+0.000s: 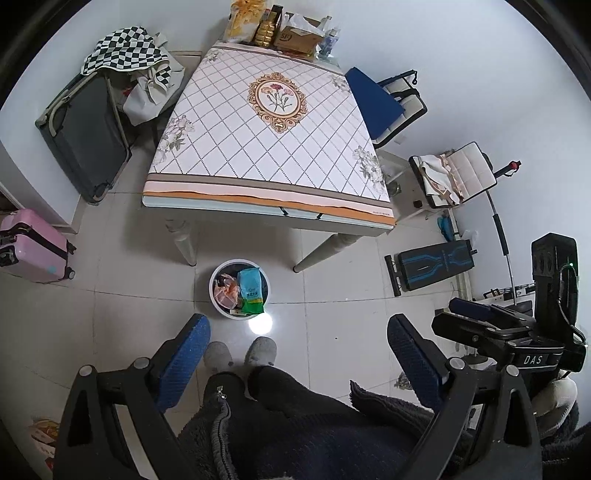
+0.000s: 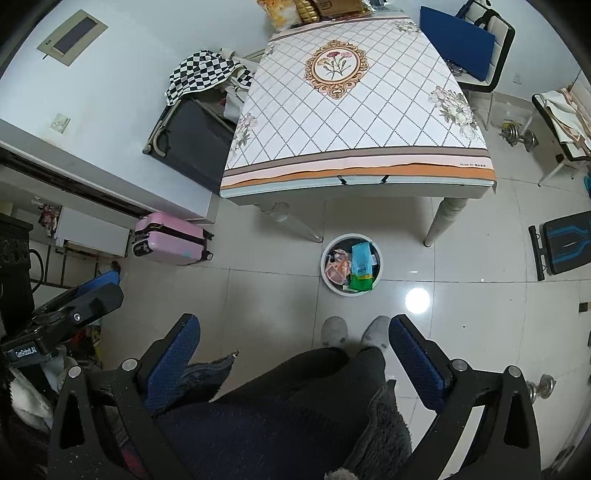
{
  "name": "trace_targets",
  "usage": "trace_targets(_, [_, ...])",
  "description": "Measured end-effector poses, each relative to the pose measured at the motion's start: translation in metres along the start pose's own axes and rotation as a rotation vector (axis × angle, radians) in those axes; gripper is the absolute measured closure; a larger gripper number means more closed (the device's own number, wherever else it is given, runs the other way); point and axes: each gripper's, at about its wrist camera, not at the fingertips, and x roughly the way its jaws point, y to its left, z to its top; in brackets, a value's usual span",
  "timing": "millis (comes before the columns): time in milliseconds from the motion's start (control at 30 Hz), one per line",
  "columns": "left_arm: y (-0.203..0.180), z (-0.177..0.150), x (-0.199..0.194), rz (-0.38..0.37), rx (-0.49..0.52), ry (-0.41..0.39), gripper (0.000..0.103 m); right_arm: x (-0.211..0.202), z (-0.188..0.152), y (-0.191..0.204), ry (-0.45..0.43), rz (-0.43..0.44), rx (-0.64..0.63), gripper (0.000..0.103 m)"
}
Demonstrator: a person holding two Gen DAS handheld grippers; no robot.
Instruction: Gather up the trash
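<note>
A round white trash bin (image 1: 215, 291) stands on the tiled floor in front of the table, holding a blue-green packet (image 1: 251, 290) and pink-orange wrappers (image 1: 226, 291). It also shows in the right wrist view (image 2: 327, 275) with the packet (image 2: 361, 267). My left gripper (image 1: 297, 326) is open and empty, held high above the floor and the person's legs. My right gripper (image 2: 293, 326) is open and empty at about the same height. The right gripper's body also appears in the left wrist view (image 1: 498, 328), and the left gripper's body appears in the right wrist view (image 2: 74, 306).
A table (image 1: 258, 122) with a diamond-patterned floral cloth has boxes and snack bags (image 1: 277, 27) at its far edge. A pink suitcase (image 1: 31, 245), a dark suitcase (image 1: 85, 136), chairs (image 1: 391, 103) and a weight bench (image 1: 436, 264) surround it. Slippered feet (image 1: 240, 352) stand below me.
</note>
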Motion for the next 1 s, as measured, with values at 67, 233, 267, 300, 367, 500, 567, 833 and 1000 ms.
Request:
trace_targets(67, [0.0002, -0.0004, -0.0002, -0.001, -0.001, 0.002, 0.005, 0.0002, 0.0000, 0.0010, 0.003, 0.002, 0.001, 0.000])
trace_targets(233, [-0.0007, -0.0018, 0.0004, -0.012, -0.007, 0.007, 0.005, 0.0009, 0.0019, 0.0032, 0.009, 0.002, -0.008, 0.000])
trace_targets(267, [-0.0011, -0.0020, 0.0008, -0.016, -0.009, 0.010, 0.005, 0.0009, 0.0023, 0.0032, 0.010, 0.003, -0.008, 0.000])
trace_targets(300, [-0.0004, -0.0023, 0.0018, -0.019, -0.009, 0.012, 0.004, 0.0011, 0.0023, 0.0034, 0.013, 0.005, -0.009, 0.000])
trace_targets(367, [-0.0015, -0.0032, 0.0026, -0.021, -0.007, 0.014, 0.000, 0.0016, 0.0029, 0.0035, 0.017, 0.005, -0.010, 0.000])
trace_targets(500, [-0.0036, -0.0040, 0.0034, -0.017, -0.005, 0.017, 0.000, 0.0015, 0.0033, 0.0045, 0.022, 0.007, -0.010, 0.000])
trace_targets(567, [-0.0041, -0.0040, 0.0037, -0.016, -0.003, 0.018, 0.000, 0.0019, 0.0033, 0.0041, 0.025, 0.008, -0.009, 0.000])
trace_targets(833, [-0.0046, -0.0037, 0.0038, -0.004, 0.005, 0.017, 0.000, 0.0005, 0.0035, 0.0037, 0.034, 0.009, -0.014, 0.000])
trace_targets(1000, [-0.0054, -0.0028, 0.0057, -0.002, 0.010, 0.022, 0.000, -0.0005, 0.0041, 0.0021, 0.034, 0.007, -0.010, 0.000])
